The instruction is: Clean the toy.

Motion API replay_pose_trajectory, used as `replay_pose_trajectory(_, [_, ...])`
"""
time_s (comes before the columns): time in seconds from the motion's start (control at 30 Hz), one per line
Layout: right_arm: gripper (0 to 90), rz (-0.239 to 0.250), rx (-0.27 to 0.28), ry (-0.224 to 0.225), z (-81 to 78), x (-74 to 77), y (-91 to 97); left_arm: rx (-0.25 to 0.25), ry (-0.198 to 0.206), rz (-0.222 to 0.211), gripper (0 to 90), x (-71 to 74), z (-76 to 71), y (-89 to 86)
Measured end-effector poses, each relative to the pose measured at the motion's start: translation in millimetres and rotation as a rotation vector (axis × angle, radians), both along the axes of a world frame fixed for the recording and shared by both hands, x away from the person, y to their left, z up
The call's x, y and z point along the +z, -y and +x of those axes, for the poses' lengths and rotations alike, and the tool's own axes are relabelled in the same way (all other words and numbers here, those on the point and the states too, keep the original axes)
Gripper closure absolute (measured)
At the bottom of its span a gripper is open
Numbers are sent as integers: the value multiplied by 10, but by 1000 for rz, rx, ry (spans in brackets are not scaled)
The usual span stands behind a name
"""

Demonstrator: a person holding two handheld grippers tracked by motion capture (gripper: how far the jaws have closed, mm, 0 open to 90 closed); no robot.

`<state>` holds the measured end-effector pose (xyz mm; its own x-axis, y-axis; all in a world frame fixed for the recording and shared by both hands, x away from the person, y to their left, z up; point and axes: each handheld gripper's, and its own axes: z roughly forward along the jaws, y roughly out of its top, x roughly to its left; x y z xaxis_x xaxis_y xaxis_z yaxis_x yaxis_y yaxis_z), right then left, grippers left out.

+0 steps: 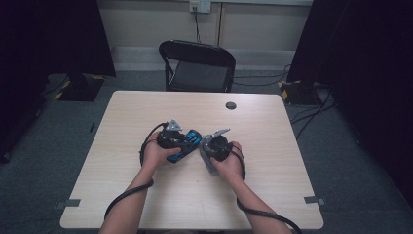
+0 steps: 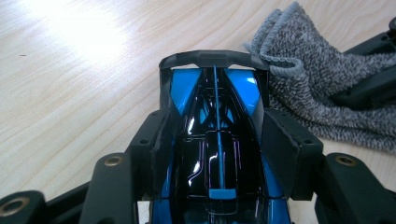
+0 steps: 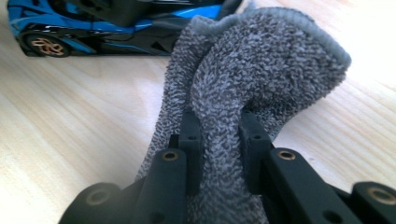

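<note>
Left hand-held gripper (image 2: 217, 140) clamps the blue toy car (image 2: 217, 154) by its sides on the table (image 1: 263, 122); right hand-held gripper (image 3: 219, 135) pinches a folded grey cloth (image 3: 261, 65) just beside the car. A hard wipe could twist the glossy car loose.

Both tools (image 1: 192, 139) (image 1: 207, 146) side by side mid-table (jaws clamped), forearms converging.

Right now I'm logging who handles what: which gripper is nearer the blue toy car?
Left. The left gripper has its jaws clamped on the blue toy car; the right gripper sits beside the car, pinching the grey cloth.
</note>
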<state>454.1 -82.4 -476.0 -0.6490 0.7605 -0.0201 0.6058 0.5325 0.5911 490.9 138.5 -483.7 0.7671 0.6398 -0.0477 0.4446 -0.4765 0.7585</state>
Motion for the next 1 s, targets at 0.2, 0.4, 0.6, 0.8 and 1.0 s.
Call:
replay_pose_trajectory(0.2, [751, 8, 11, -7, -35, -5, -67, 1, 0, -2, 438, -4, -4, -3])
replay_pose_trajectory(0.4, [751, 20, 29, -10, -53, -10, -141, 0, 1, -2, 438, -4, -5, -5])
replay_pose_trajectory(0.6, [751, 23, 58, -9, -97, -11, -220, 4, 2, -11, 438, -10, -11, -4])
replay_pose_trajectory(0.8, [751, 39, 88, -25, -148, -10, -313, 8, 4, -16, 438, -12, -13, -3])
replay_pose_trajectory(1.0, [750, 39, 122, -28, -200, -9, -419, 10, 6, -22, 437, -18, -18, -6])
